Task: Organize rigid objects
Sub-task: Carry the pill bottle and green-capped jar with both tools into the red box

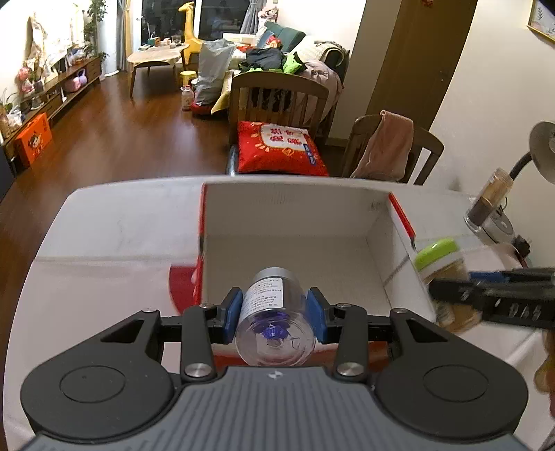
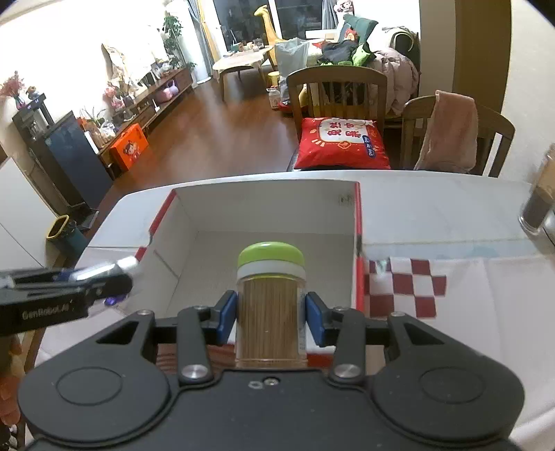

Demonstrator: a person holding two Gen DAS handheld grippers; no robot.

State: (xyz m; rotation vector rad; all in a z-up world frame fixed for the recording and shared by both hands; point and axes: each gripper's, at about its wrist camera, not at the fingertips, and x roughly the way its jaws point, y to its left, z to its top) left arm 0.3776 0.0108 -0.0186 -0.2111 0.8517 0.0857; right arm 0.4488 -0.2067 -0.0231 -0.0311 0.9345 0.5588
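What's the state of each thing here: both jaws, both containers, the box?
left gripper: jaws shut on clear bottle
clear bottle: capped, tilted away, held over the box
right gripper: jaws shut on toothpick jar
toothpick jar: green lid on, upright, held at the box's near edge
box: open-topped, nothing seen inside

this was a home, an open living and dining room. a white dining table (image 2: 433, 208) stood before wooden chairs (image 2: 336, 90), one bearing a red cushion (image 2: 341, 144). beyond lay dark wood flooring (image 1: 114, 128), a clothes-piled sofa (image 1: 295, 52), a low coffee table (image 1: 156, 57), a yellow giraffe toy (image 1: 189, 24) and a long media console (image 1: 66, 83).
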